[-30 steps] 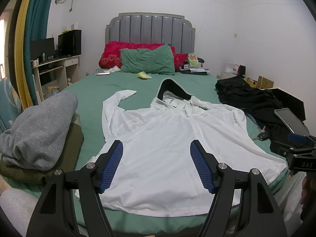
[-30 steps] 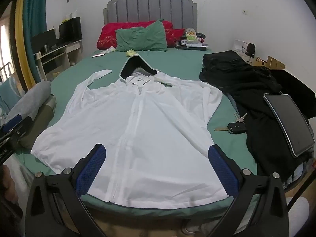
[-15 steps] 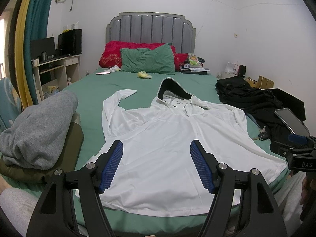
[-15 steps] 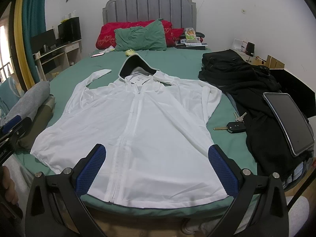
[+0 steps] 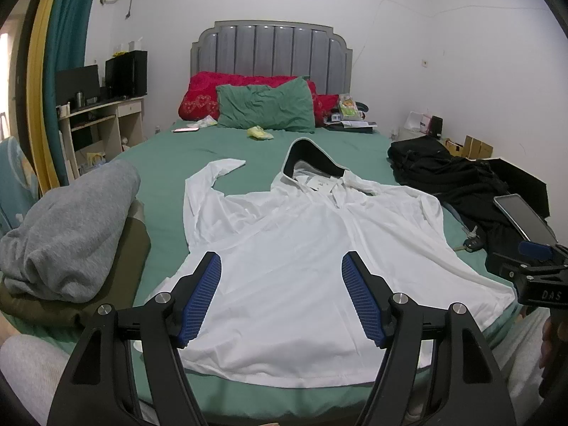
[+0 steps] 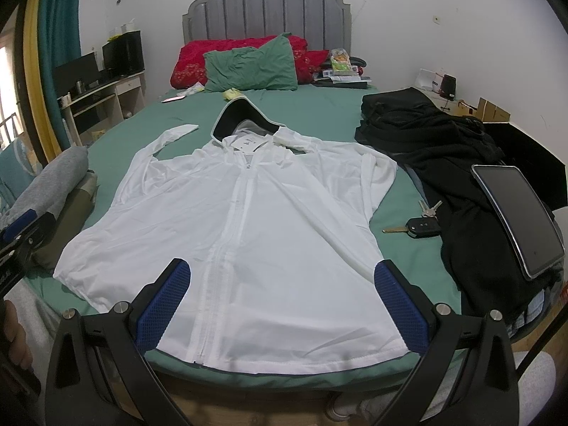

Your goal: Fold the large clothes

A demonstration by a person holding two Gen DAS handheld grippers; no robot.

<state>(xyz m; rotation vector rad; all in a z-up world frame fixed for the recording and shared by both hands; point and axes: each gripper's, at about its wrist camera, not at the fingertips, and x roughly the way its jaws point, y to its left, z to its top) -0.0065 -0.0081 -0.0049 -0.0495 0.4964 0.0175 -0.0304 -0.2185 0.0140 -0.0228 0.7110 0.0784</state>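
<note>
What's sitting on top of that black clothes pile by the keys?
A dark-screened tablet lies tilted on the black clothes pile, near its front end. The keys rest beside the pile on the green sheet, not on it. Whatever is under the tablet is hidden.

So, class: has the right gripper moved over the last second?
Yes, slightly. In the right wrist view the headboard sits a little lower and the jacket hem a little higher, so the open right gripper crept forward or tilted up.

Soft, even indoor light, sharp focus, strong fisheye bending and dark vignetted corners.
</note>
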